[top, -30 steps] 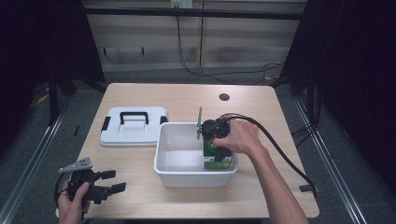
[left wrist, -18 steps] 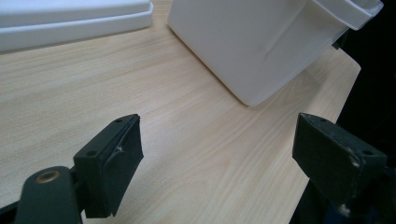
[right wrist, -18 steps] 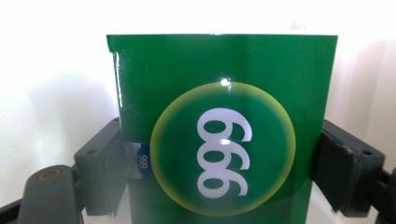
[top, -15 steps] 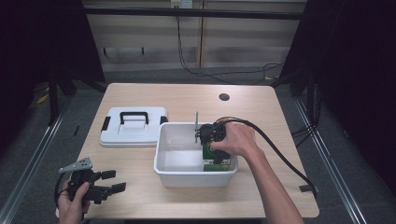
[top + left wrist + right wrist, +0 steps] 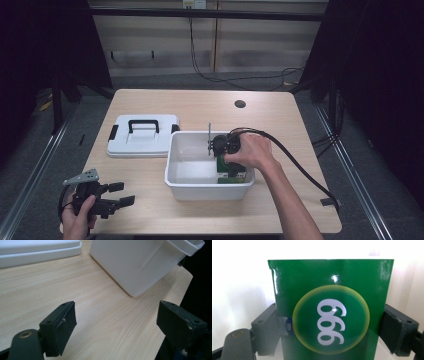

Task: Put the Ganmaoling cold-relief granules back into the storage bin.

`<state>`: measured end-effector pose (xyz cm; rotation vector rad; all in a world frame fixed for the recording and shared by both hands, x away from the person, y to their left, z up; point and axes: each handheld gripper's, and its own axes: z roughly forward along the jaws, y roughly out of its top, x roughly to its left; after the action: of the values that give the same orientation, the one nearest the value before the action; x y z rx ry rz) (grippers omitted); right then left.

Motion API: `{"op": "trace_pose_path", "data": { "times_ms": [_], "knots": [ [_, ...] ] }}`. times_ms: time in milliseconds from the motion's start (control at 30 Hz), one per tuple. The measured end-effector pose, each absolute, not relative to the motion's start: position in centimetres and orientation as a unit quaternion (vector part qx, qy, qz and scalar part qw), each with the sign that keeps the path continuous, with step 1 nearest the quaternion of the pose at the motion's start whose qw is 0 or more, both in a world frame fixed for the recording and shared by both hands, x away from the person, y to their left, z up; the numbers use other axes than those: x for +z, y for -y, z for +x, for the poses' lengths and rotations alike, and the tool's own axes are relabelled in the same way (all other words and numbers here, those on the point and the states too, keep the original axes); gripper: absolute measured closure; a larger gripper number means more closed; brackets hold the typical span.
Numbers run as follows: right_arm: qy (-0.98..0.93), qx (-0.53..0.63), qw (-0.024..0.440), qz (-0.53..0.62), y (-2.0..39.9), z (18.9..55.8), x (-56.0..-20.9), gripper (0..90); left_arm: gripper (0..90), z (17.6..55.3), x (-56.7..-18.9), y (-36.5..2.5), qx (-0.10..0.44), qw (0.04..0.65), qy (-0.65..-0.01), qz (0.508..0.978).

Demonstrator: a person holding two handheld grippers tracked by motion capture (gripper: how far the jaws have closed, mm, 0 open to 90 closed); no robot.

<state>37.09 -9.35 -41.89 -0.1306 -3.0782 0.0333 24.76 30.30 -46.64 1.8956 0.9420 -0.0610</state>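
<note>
A glossy green box [image 5: 330,315] with a yellow-ringed disc and white numerals sits between the pads of my right gripper [image 5: 334,327], which press both of its sides. From above, that green box [image 5: 231,173] stands in the right end of the white bin [image 5: 172,150]. My right gripper [image 5: 226,159] reaches down onto it under a hand. At the table's front left corner, my left gripper [image 5: 122,194] is held open with nothing in it. Its jaws stand wide apart over bare wood, so my left gripper [image 5: 116,322] is short of the bin's wall [image 5: 140,265].
A white lid with a black handle [image 5: 142,135] lies flat to the left of the bin, and the lid's edge [image 5: 37,250] appears far off. A black cable [image 5: 300,167] trails from the right gripper over the table's right side. A dark round hole [image 5: 240,104] marks the far table.
The right hand and its gripper have shifted slightly left and lower inside the bin with the green box. The left gripper has stayed put.
</note>
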Motion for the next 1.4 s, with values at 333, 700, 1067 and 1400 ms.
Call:
{"op": "trace_pose_path", "data": {
  "times_ms": [333, 700, 1067, 1400],
  "knots": [
    [0.998, 0.011, 0.024, -0.049, 9.3, 37.0, -42.0, 14.5, 16.0, 24.7, -46.6, -30.3, -0.026, 0.49, -0.387, 0.781],
    [0.998, 0.018, 0.015, -0.059, 9.5, 36.9, -41.9, 13.2, 16.0, 24.7, -46.7, -30.3, -0.023, 0.487, -0.386, 0.783],
    [0.999, 0.006, 0.007, -0.049, 9.9, 36.8, -41.7, 9.8, 16.0, 24.7, -46.6, -30.3, -0.025, 0.489, -0.386, 0.782],
    [0.999, -0.013, -0.003, -0.051, 10.4, 36.6, -41.1, 8.8, 16.0, 24.7, -46.6, -30.3, -0.025, 0.49, -0.386, 0.781]
  ]
}}
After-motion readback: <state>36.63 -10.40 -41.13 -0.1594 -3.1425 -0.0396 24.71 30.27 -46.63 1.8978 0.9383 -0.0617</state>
